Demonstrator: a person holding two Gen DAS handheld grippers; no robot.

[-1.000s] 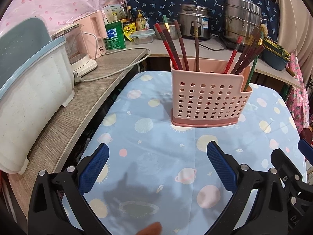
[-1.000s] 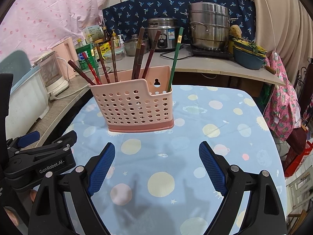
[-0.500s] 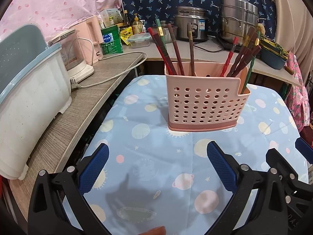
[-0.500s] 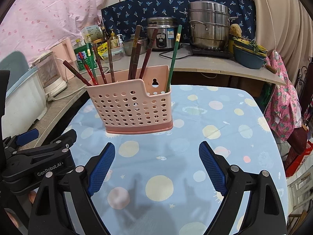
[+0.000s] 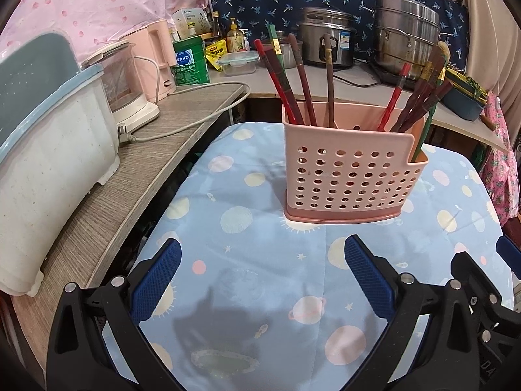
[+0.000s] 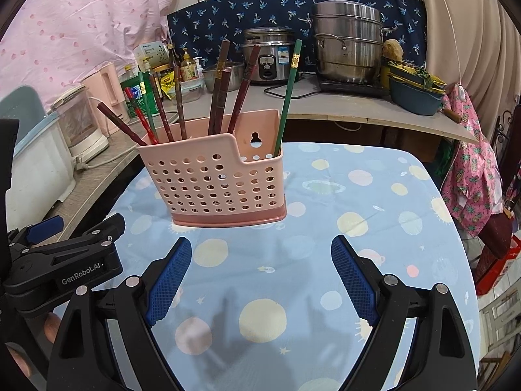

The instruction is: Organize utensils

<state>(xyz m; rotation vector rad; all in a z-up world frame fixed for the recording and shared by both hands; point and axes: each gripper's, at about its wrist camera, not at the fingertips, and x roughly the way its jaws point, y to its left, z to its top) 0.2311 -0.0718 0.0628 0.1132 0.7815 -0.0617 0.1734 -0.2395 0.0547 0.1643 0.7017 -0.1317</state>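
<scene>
table with blue planet-print cloth [image 5: 247, 195] [image 6: 374, 202], carrying the pink perforated plastic utensil holder [image 5: 348, 176] [image 6: 215, 185] upright near its far centre. in both wrist views the holder sits slightly lower and larger than 1 second earlier, the grippers having drawn nearer. red, brown and green chopsticks [image 5: 293, 75] [image 6: 224, 88] lean in its taller compartments; 1 green chopstick [image 5: 423, 130] [image 6: 288, 97] stands alone in the low end compartment, as before. left gripper [image 5: 260, 277] and right gripper [image 6: 260, 277], blue-padded, hover above the cloth short of the holder, jaws spread wide and holding nothing, unchanged in width.
</scene>
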